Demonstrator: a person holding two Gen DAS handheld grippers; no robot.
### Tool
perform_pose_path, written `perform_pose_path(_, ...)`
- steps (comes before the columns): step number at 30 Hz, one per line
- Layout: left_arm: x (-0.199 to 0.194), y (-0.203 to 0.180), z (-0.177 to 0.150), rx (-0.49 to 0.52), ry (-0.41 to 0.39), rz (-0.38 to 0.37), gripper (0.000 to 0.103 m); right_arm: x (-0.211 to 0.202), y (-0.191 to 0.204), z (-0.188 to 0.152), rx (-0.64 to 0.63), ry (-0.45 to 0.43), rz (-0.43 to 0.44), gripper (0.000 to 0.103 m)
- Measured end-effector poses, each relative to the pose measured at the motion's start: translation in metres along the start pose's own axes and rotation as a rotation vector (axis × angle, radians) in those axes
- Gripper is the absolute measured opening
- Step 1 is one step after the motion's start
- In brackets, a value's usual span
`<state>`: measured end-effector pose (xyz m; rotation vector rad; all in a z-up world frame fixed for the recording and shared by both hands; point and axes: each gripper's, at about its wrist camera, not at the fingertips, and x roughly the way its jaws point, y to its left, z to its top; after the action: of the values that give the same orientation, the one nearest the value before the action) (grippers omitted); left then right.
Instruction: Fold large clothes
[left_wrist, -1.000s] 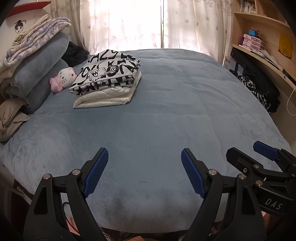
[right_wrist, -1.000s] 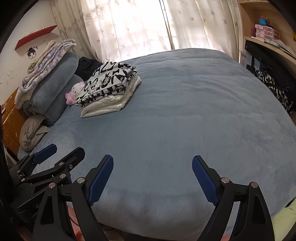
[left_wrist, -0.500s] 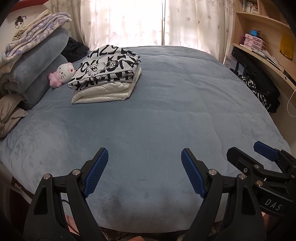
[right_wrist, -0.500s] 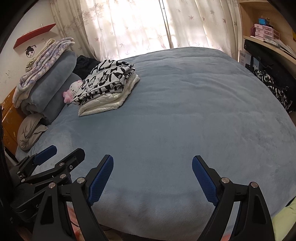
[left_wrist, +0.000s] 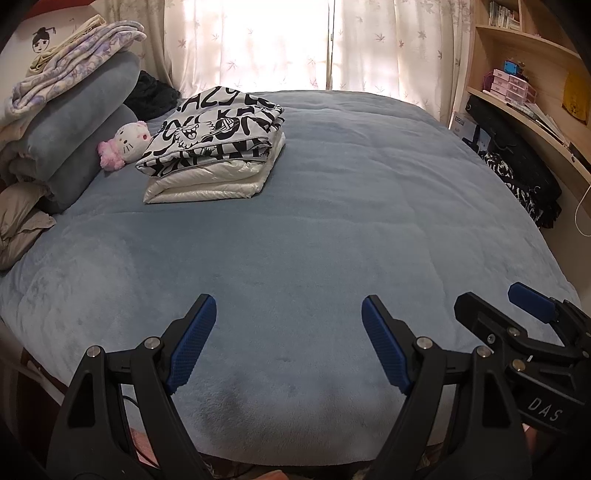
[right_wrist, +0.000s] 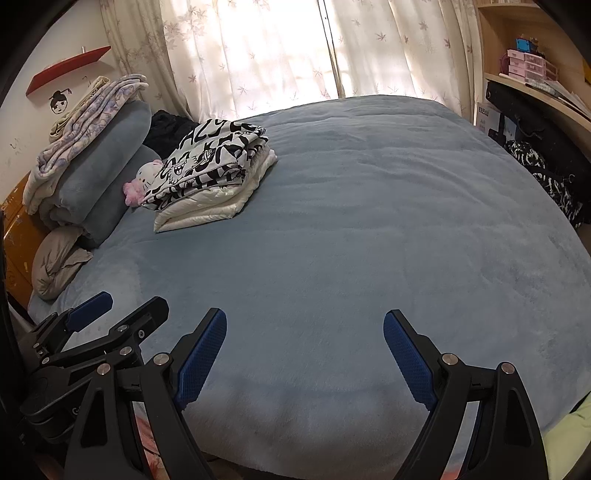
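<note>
**Both grippers wait with spread fingers at the near edge of the bed**

The left gripper (left_wrist: 288, 343) hangs over the near edge of a bed covered by a blue-grey blanket (left_wrist: 351, 229). Its blue-padded fingers (left_wrist: 192, 343) are spread wide with nothing between them but the blanket below. The right gripper (right_wrist: 304, 360) is just beside it, to its right, angled down at the same edge; its fingers (right_wrist: 406, 360) are likewise spread apart and pinch nothing. Each gripper shows at the margin of the other's view.

The folded clothes (left_wrist: 214, 144) lie well away from both grippers, on the far left part of the bed. They form a neat stack: a black-and-white lettered garment (right_wrist: 207, 162) on top of a glossy white padded one (right_wrist: 210, 208). A small white and pink plush toy (left_wrist: 123, 144) rests touching the stack's left side, against a pile of rolled grey bedding (left_wrist: 74, 136) topped by a pale floral blanket (left_wrist: 74, 70).

Light curtains (right_wrist: 277, 51) hang behind the bed. Wooden shelves (left_wrist: 528, 92) with boxes and dark fabric run along the right side.
</note>
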<state>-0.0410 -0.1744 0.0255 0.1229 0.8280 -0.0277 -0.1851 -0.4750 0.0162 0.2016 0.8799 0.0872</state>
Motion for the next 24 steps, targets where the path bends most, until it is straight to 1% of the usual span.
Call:
perform_pose_path(8, 0.0015, -0.0008, -0.0034, -0.011, -0.003, 0.006, 0.079, 0.0035, -0.0044, 0.0022, -0.005, -0.008, -0.003, 0.088)
perform_pose_path(24, 0.0013, 0.0006, -0.0049, -0.016, -0.004, 0.008, 0.079, 0.0042, 0.0007, 0.0010, -0.004, -0.012, -0.007, 0.088)
